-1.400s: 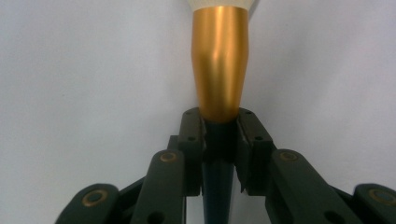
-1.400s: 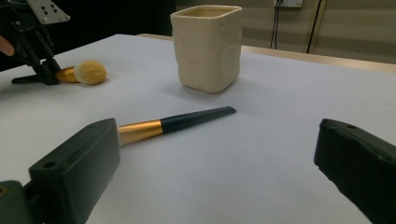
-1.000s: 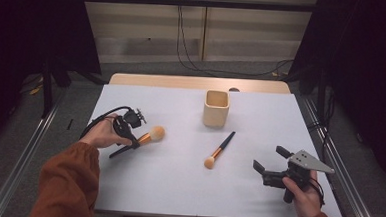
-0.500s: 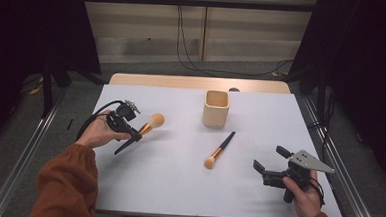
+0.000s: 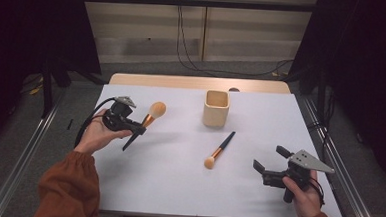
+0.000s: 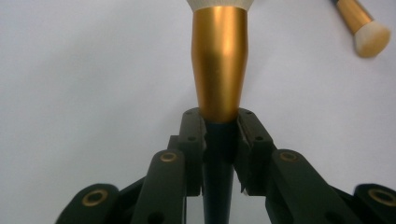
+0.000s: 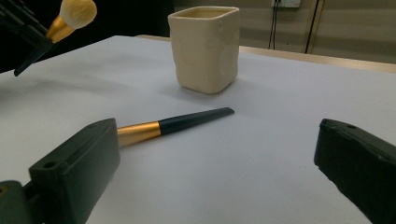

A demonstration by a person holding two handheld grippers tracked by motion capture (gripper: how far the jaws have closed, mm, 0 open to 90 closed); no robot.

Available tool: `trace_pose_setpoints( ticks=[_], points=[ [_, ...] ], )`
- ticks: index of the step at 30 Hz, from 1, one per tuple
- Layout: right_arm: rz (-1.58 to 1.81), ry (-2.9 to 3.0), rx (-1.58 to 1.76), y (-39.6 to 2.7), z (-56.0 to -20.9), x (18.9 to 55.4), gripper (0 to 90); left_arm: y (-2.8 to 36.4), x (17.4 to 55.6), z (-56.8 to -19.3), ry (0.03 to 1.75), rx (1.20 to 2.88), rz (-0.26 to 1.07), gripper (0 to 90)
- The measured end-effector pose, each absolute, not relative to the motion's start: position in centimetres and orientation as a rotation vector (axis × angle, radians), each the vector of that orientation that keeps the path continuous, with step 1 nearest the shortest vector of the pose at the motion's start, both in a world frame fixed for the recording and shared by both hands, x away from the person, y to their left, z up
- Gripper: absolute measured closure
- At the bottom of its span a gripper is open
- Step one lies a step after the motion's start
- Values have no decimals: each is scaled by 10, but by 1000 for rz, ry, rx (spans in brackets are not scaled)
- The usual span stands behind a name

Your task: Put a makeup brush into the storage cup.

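Observation:
My left gripper (image 5: 138, 127) is shut on the dark handle of a large makeup brush (image 5: 151, 114) and holds it above the white table, head tilted up toward the cup. In the left gripper view the jaws clamp the handle just below the gold ferrule (image 6: 219, 65). A second, slimmer brush (image 5: 220, 150) lies flat at mid-table, its pale head toward me; it also shows as the slimmer brush (image 7: 173, 125) in the right gripper view. A cream square cup (image 5: 216, 108) stands upright behind it. My right gripper (image 5: 270, 160) rests open at the front right, nothing between its jaws.
The white table (image 5: 177, 188) has a wooden strip along its far edge. Metal rails run along both sides of the table. Cables hang down the back wall. The cream cup (image 7: 205, 46) stands beyond the lying brush in the right gripper view.
My left gripper has lifted the large brush off the table and carried it up and slightly toward the cup. The right gripper and the slimmer brush have not moved.

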State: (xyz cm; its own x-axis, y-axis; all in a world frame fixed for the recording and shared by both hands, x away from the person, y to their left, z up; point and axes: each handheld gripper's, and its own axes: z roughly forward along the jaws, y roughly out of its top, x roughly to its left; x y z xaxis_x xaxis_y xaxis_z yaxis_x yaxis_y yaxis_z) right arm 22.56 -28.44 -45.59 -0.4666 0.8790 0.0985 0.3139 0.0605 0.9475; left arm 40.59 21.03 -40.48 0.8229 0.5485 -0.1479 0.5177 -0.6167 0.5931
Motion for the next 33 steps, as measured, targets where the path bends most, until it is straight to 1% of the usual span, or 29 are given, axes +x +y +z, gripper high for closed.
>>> trace_pose_setpoints(
  ticks=[9, 11, 18, 23, 33],
  points=[
    [1417, 1826, 1190, -284, -456, 226, 0, 209, 399, -404, 774, 2281, 99, 746],
    [1416, 1825, 1190, -284, -456, 226, 0, 208, 397, -403, 800, 2262, 104, 745],
    [1416, 1823, 1190, -284, -456, 226, 0, 210, 391, -404, 800, 2176, 158, 745],
    [1415, 1820, 1191, -284, -456, 226, 0, 209, 386, -411, 773, 2118, 208, 745],
    [1418, 1816, 1190, -284, -456, 225, 0, 212, 379, -416, 762, 2012, 239, 746]
  ],
)
